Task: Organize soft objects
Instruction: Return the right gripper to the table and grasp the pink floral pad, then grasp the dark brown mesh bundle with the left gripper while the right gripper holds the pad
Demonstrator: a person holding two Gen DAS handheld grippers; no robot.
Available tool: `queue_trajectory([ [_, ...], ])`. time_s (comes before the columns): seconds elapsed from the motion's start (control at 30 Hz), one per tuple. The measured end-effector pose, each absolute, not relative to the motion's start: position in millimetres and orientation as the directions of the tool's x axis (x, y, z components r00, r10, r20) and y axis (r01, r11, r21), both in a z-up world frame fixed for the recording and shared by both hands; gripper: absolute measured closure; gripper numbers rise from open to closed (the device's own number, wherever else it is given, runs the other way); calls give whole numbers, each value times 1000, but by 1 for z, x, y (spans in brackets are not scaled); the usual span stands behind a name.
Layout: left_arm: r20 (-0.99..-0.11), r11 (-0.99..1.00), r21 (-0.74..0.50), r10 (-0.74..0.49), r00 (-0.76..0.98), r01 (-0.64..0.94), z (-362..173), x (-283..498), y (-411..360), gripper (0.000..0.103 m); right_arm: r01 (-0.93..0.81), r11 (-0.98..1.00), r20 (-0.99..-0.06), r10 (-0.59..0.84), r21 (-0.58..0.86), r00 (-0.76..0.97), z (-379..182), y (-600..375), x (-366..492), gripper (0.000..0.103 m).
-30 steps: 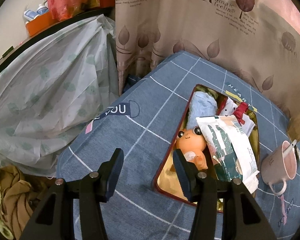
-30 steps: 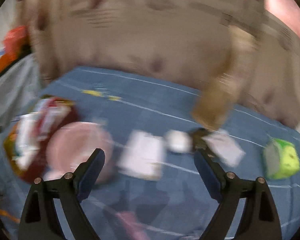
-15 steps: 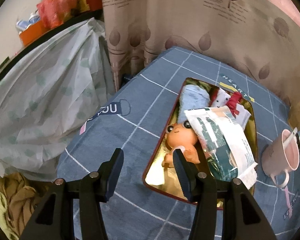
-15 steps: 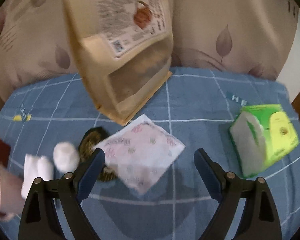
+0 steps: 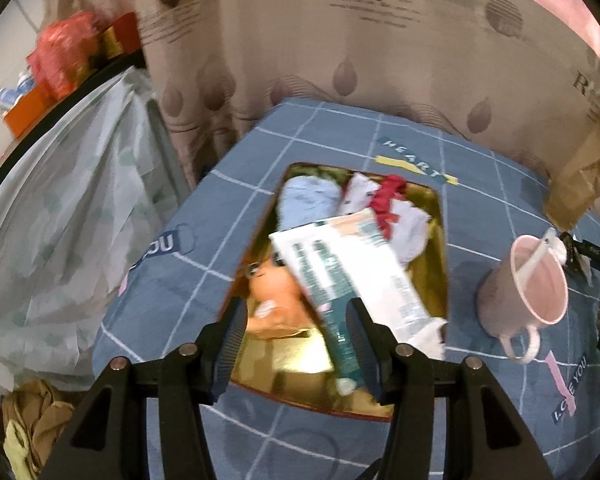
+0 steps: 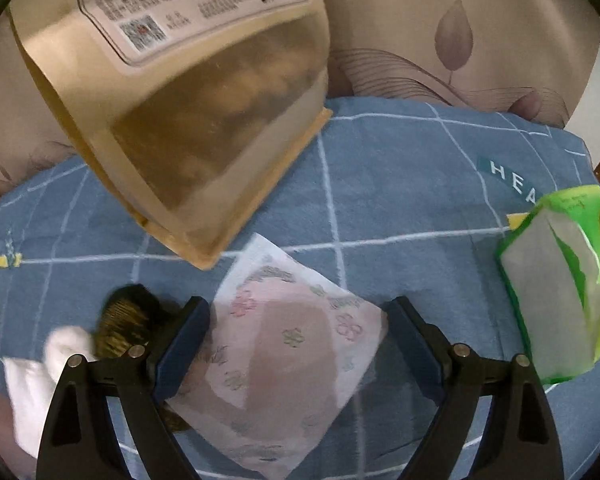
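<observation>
Tray [image 5: 440, 216] crammed; cloth [image 6: 400, 184] bare between tilted pouch [image 6: 204, 120] and tissue pack [image 6: 560, 288].

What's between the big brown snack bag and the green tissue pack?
Only bare blue checked cloth lies between the brown snack bag and green tissue pack, shown in the right wrist view.

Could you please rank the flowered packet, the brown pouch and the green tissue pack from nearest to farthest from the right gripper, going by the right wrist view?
1. Flowered packet: lying between the open fingers.
2. Brown pouch: beyond, upper left.
3. Green tissue pack: far right edge.
</observation>
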State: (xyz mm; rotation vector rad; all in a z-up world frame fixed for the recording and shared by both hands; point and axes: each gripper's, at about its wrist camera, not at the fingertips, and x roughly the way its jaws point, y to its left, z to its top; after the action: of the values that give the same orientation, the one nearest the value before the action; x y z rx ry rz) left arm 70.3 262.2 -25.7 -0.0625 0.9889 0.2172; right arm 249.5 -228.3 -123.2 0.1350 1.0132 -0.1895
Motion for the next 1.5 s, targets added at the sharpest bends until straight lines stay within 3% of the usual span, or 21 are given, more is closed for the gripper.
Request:
queue_trajectory([
  [0.17,-836,985,55,134,532,-161,-22,81,236,51,158,987,-831,-97,-11,548,-123,-229,231,25],
  [0.33,-835,994,56,97,541,-92,-17,91,205,51,127,992,-814,-84,-12,575,-119,-230,209,58],
  [0.53,-835,999,50,31,550,20,-10,101,157,51,90,996,-808,-58,-7,586,-119,-235,181,75],
  [0.73,-836,987,37,-55,546,157,-4,112,95,51,49,999,-807,-46,-20,589,-119,-237,159,81],
  [1.13,-867,921,-69,-246,434,384,-14,145,-29,51,31,1000,-796,-22,-5,604,-120,-248,112,82],
  [1.5,-894,880,-146,-313,320,452,-52,204,-111,51,40,998,-783,10,44,622,-122,-254,109,82],
])
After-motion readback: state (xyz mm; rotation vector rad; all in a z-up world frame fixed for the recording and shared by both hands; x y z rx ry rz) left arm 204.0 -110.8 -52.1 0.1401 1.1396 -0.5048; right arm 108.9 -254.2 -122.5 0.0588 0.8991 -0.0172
